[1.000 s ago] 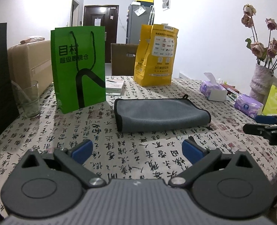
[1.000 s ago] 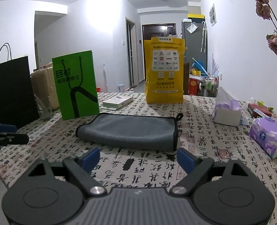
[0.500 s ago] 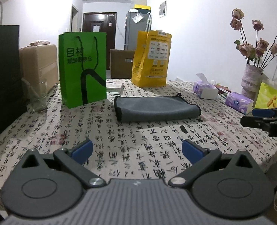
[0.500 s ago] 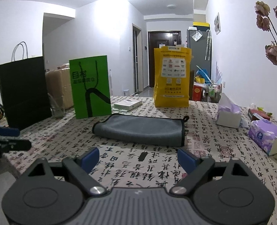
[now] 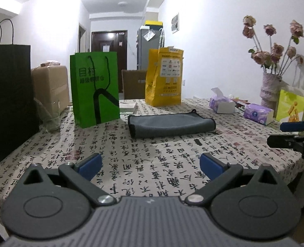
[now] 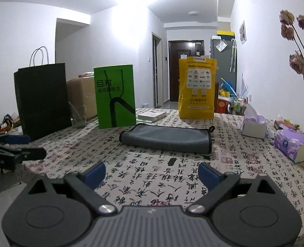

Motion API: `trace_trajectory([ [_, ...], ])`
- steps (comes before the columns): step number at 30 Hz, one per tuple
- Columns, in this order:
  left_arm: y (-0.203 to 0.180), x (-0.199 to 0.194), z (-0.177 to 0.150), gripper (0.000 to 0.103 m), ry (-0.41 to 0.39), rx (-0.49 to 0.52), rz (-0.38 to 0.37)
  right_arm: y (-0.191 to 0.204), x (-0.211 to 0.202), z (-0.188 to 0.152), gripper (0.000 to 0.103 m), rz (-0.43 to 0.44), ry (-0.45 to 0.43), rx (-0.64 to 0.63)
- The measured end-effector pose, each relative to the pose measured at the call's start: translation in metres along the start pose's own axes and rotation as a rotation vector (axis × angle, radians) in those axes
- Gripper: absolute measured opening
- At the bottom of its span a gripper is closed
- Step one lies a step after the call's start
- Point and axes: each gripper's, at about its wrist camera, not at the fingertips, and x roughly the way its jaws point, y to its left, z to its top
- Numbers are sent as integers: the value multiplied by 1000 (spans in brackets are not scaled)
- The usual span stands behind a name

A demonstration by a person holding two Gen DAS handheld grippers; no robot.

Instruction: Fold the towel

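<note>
A grey towel with black trim (image 5: 170, 124) lies folded into a long flat strip in the middle of the table; it also shows in the right wrist view (image 6: 166, 138). My left gripper (image 5: 151, 165) is open and empty, held over the table's near edge, well short of the towel. My right gripper (image 6: 152, 174) is open and empty, also back at the near edge. Each gripper shows in the other's view, the right one at the far right (image 5: 292, 132) and the left one at the far left (image 6: 12, 148).
The table has a cloth printed with calligraphy (image 5: 131, 164). A green bag (image 5: 94, 88), black bag (image 5: 7, 100), glass (image 5: 49, 115) and yellow bag (image 5: 164, 76) stand behind and left of the towel. Tissue packs (image 5: 257, 113) and a flower vase (image 5: 270, 88) stand at the right.
Both grippers have drawn back and risen away from the towel, which now looks smaller and farther off. Both stay open and empty. The towel has not moved.
</note>
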Motion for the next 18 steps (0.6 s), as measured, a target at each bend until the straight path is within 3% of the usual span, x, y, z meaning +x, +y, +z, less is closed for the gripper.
trace_trajectory([
  [10, -8, -36, -36, 103, -11, -69, -5, 19, -37, -31, 100, -21, -59, 27],
  [18, -11, -50, -46, 103, -25, -75, 35, 38, -50, -44, 100, 11, -37, 50],
])
